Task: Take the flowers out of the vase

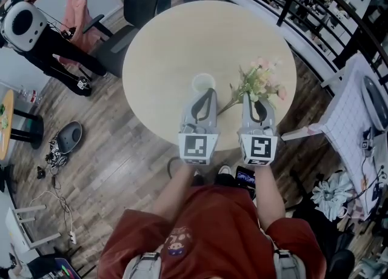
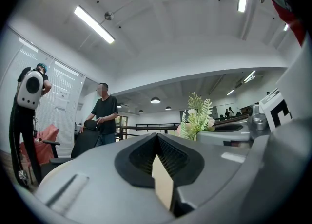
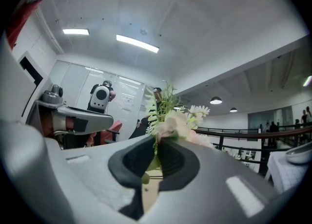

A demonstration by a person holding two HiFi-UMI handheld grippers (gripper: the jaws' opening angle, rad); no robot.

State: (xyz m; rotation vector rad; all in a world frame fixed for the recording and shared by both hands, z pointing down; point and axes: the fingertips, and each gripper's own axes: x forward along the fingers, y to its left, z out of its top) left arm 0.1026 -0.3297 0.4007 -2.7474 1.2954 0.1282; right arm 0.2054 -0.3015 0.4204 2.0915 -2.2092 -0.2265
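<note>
At the near edge of the round counter (image 1: 163, 41), two tools sit side by side, with the flowers clear of the vase.
The right tool (image 1: 253, 97) is clenched on the stems of the flowers (image 1: 262, 82); the blooms stick out past its tips. The left tool (image 1: 205, 91) is pinched closed on nothing, and the vase (image 1: 204, 82) stands upright just beyond it.

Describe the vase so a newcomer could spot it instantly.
On the round pale table, look just beyond the tip of the left gripper. The vase is the small whitish round-mouthed vessel standing there with no stems in it; the flowers beside it are clamped in the right gripper.
</note>
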